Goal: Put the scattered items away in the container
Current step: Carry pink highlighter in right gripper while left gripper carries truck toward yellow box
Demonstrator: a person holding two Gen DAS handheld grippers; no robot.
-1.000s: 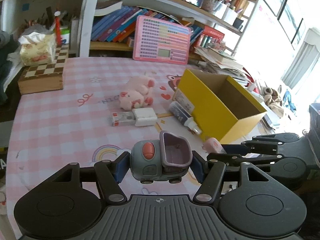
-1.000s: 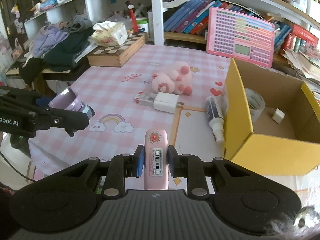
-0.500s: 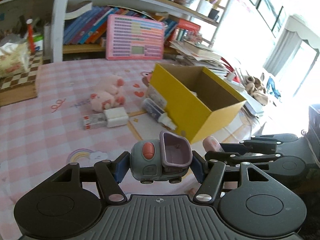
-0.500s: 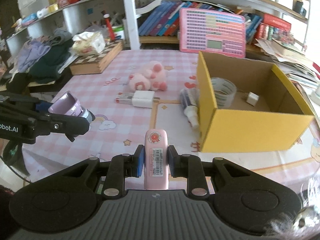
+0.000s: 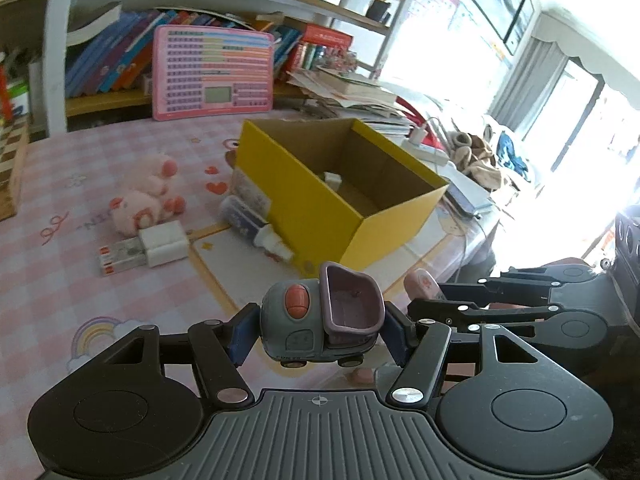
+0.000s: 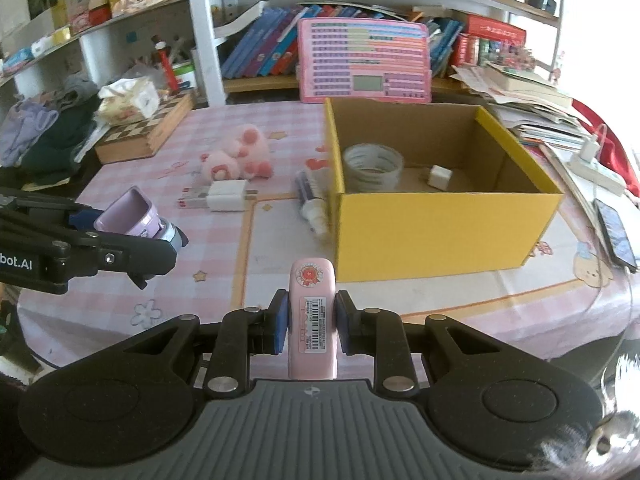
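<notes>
Grey toy truck (image 5: 320,326) clamped in left tool (image 5: 320,330) — pink case (image 6: 312,316) in right tool (image 6: 312,322).

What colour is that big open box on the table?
The box is bright yellow outside and plain brown cardboard inside, best seen in the right wrist view.

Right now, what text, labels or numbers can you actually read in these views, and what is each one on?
"bot.AI": white letters on the left tongs' arm, cut off at the frame edge.
Barcode label on the pink case in the right tongs: digits too small to read.
Pink learning tablet: rows of print, too blurred.
Book spines: unreadable.
</notes>
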